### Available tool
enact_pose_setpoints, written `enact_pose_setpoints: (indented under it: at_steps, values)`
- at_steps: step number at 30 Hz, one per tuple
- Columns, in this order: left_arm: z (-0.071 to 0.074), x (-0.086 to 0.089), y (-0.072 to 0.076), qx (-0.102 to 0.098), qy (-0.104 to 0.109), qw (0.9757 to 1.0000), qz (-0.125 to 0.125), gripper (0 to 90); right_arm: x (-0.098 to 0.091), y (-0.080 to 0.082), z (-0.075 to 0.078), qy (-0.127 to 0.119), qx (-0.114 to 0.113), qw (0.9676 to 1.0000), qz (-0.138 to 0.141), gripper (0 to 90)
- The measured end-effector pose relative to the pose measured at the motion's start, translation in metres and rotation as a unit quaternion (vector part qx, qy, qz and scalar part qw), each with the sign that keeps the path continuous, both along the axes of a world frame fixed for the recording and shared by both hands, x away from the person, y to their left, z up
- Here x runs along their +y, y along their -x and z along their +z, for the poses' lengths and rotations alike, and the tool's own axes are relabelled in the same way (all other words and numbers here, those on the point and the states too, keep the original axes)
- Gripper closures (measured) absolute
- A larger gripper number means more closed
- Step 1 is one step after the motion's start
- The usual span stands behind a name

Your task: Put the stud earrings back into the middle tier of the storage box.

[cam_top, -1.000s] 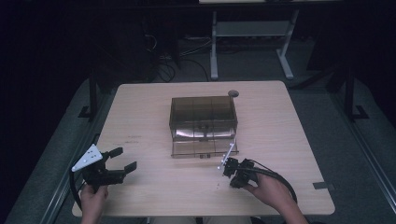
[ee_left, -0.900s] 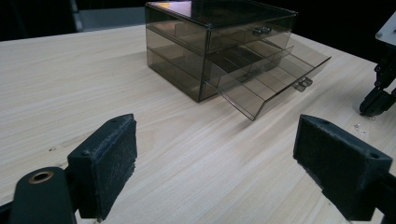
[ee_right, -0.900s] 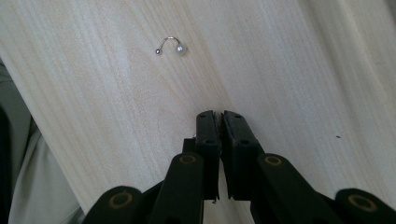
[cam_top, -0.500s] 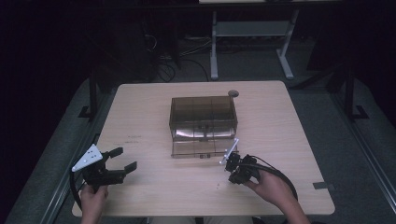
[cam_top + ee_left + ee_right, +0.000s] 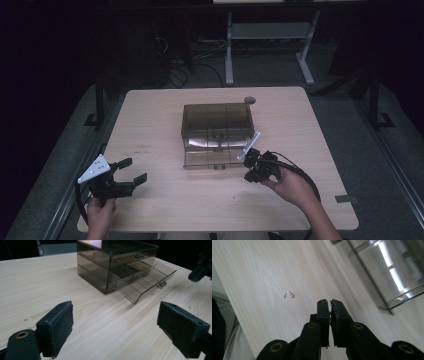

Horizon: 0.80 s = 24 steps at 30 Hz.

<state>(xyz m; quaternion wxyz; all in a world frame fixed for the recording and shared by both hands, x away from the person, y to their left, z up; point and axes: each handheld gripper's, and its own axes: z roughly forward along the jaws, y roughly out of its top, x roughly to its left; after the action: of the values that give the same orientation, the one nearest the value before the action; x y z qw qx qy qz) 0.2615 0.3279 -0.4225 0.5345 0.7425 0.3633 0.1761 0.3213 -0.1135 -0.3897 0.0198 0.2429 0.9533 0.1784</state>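
Since a second ago the right gripper (image 5: 252, 172) has lifted off the table (image 5: 150, 125) and edged toward the pulled-out lower drawer (image 5: 210, 159). The left gripper (image 5: 135, 170) has kept its place, jaws wide and empty.

The right gripper's jaws are clenched flat together. I cannot tell whether anything tiny is pinched between the pads.

Just beyond them, a small curved metal stud (image 5: 288, 294) lies loose on the bare wood near the table's front edge. It looks light, stiff and slippery, apt to skitter, so it is best pinched across its curved middle with the pad tips.

The right gripper view shows the stud's shape. The left gripper view shows it as a speck (image 5: 191, 308), but adds the smoked-plastic drawer box (image 5: 112, 255) and its open drawer's dividers.
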Motion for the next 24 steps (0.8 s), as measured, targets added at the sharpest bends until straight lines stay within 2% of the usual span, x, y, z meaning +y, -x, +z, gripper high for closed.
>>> enact_pose_setpoints:
  at_steps: [7, 10, 14, 20, 23, 24]
  values:
    - [0.001, -0.001, 0.000, -0.002, 0.000, 1.0000, -0.002, 12.9, 0.006, -0.020, 0.015, 0.003, -0.018, 0.9998, 0.000, 85.0]
    - [0.001, -0.001, 0.001, -0.004, -0.001, 1.0000, -0.001, 12.9, 0.008, -0.028, 0.017, 0.011, -0.022, 0.9997, -0.003, 85.0]
    - [0.001, 0.000, 0.001, -0.006, 0.004, 1.0000, 0.002, 12.9, 0.008, -0.038, 0.019, 0.011, -0.022, 0.9997, -0.008, 85.1]
    - [0.001, -0.002, 0.000, -0.006, 0.000, 1.0000, 0.000, 12.9, 0.007, -0.053, 0.022, 0.015, -0.030, 0.9993, -0.020, 85.3]
    - [0.001, -0.002, 0.000, -0.004, -0.004, 1.0000, -0.002, 12.9, 0.007, -0.057, 0.022, 0.012, -0.031, 0.9992, -0.024, 85.3]
    - [0.001, -0.002, 0.000, -0.005, -0.003, 1.0000, -0.001, 12.9, 0.006, -0.062, 0.018, 0.018, -0.028, 0.9991, -0.027, 85.3]
